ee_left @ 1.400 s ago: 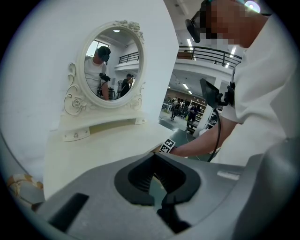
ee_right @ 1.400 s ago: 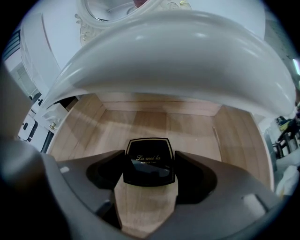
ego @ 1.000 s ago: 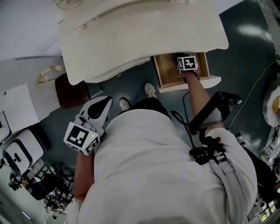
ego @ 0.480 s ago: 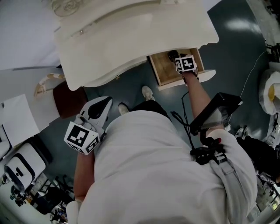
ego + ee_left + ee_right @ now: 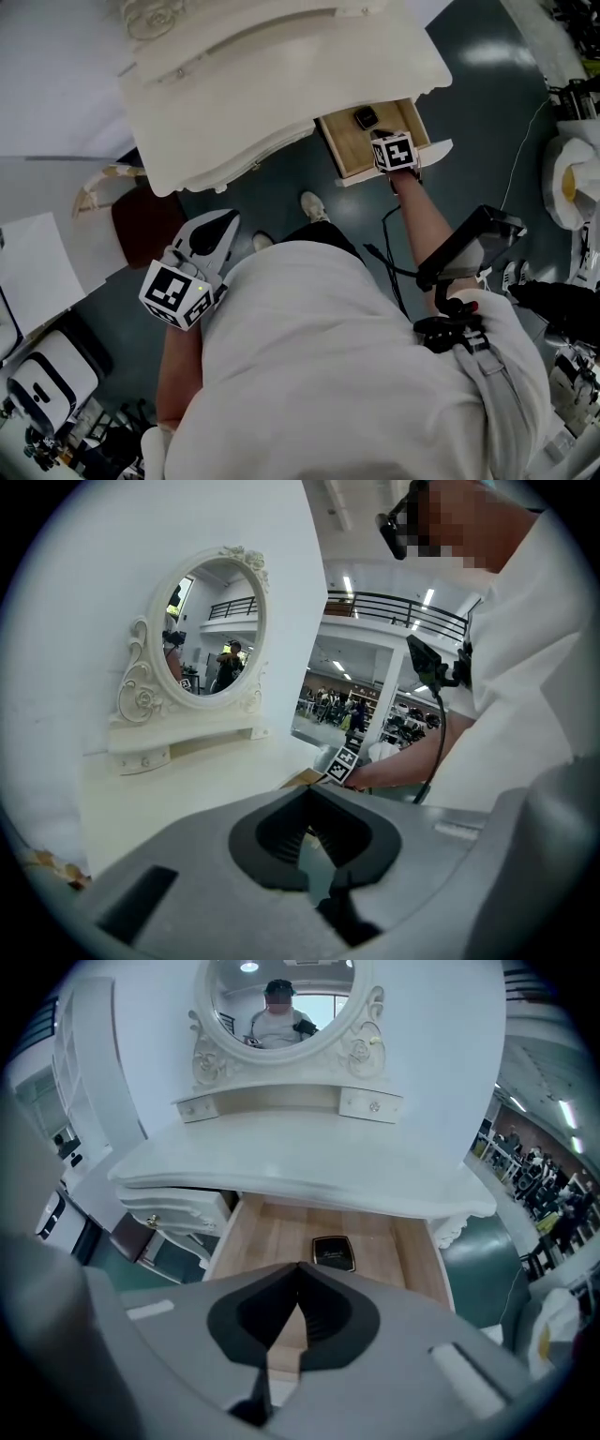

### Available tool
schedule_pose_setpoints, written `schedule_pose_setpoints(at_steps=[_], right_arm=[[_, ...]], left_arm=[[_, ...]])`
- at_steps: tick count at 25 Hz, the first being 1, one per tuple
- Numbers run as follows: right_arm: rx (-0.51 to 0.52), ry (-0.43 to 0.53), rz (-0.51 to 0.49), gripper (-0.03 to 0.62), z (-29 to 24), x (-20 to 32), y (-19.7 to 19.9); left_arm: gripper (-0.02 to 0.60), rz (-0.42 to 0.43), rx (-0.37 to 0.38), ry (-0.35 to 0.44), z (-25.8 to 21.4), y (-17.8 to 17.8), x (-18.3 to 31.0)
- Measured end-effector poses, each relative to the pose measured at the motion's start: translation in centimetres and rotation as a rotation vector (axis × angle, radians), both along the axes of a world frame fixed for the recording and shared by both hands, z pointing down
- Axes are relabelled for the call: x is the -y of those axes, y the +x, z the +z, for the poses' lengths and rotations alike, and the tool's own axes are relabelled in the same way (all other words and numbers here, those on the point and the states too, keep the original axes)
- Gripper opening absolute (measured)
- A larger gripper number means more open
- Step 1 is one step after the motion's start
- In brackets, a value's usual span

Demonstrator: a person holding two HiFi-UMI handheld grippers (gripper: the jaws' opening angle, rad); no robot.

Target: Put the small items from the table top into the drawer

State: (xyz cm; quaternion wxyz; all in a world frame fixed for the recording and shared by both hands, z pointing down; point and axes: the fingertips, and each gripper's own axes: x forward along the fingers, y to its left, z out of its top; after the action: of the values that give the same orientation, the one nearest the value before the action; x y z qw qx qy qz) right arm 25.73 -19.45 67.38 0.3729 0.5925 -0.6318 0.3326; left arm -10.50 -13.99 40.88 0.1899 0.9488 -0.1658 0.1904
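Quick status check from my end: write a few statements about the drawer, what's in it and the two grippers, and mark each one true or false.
1. The drawer is open. True.
2. A dark case lies on the drawer's floor. True.
3. The right gripper grips the dark case. False: its fingers are together on nothing, above the drawer's front edge and apart from the case.
4. The left gripper reaches into the drawer. False: it is beside the person, on their left, well away from the drawer.
5. The mirror is rectangular. False: it is oval.
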Motion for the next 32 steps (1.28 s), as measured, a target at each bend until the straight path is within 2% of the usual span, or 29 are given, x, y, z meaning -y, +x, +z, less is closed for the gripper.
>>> schedule_pose_setpoints(at_steps=[8,14,21,32], right_arm=[[0.046,0.058,-0.055,0.002,-3.9,-5.5,-9.1],[0.081,0.085,-0.094,0.002,-6.3,-7.2,-13.8],[0.111,0.154,-0.174,0.002,-10.3,-10.9,-21.8],[0.128,0.230,-0.300,0.002,-14.8,-13.3,-30.0]], left_arm=[[0.002,0.035,-0.032,0.022,-0.6,-5.3,-3.0],[0.002,0.058,-0.033,0.016,0.2,-6.4,-2.9],[0.002,0.076,-0.036,0.016,0.9,-10.2,-5.6],[0.002,0.087,-0.056,0.027,1.6,-12.9,-8.0]])
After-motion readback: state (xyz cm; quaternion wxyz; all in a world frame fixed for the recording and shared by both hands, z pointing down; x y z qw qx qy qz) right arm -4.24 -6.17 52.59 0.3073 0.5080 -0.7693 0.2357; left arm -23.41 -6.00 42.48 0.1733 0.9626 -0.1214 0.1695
